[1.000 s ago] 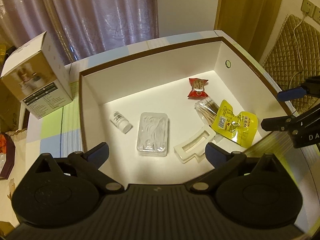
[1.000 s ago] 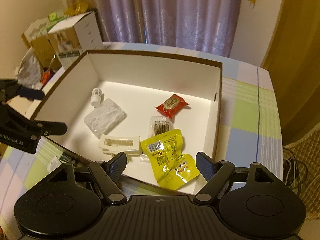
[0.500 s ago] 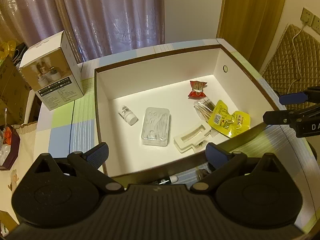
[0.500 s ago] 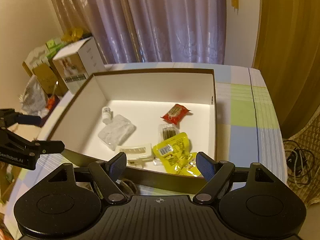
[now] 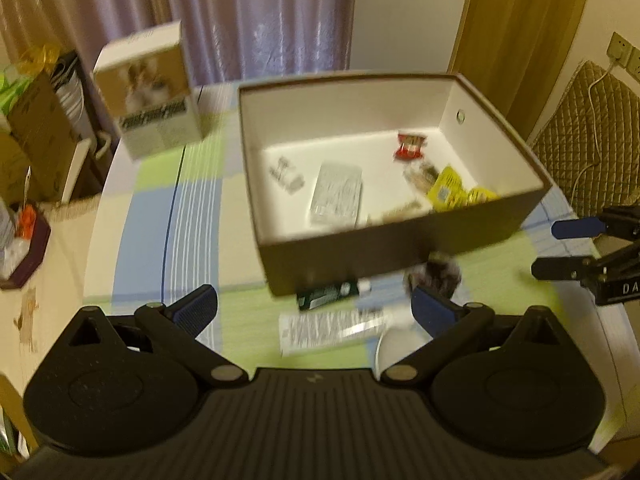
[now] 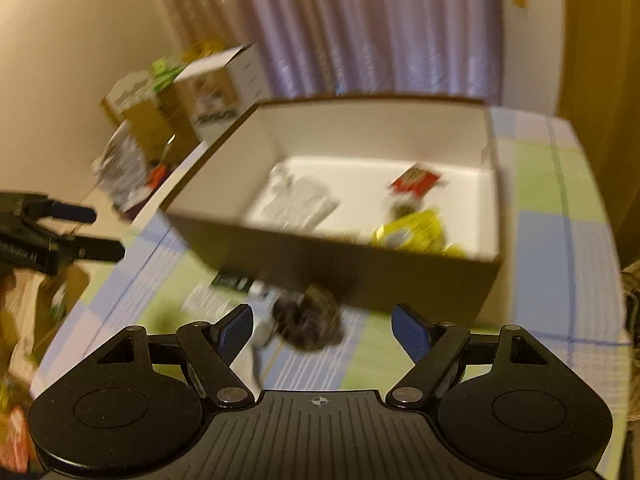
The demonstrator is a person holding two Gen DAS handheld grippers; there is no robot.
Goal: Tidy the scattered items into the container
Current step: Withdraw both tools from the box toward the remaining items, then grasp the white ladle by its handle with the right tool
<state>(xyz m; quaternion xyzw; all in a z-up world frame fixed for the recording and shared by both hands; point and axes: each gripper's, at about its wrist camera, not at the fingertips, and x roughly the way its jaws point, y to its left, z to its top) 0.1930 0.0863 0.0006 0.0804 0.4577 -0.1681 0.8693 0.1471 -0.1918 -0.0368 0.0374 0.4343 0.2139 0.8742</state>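
Both tools gape empty | white tube [image 5: 332, 330] lies crosswise before box [image 5: 400, 248]

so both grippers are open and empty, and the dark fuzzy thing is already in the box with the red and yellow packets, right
Not quite. The dark fuzzy thing is not in the box; it lies on the tablecloth just outside the near wall, as the right wrist view shows. The rest holds: left gripper and right gripper are open and empty, and the red packet and yellow packet are inside.

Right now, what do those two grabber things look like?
Both grabbers, the left gripper and right gripper, are black plastic with round discs, silver screws, ribbed middle plates and blue finger pads. White lettering marks their sides, too blurry to read.
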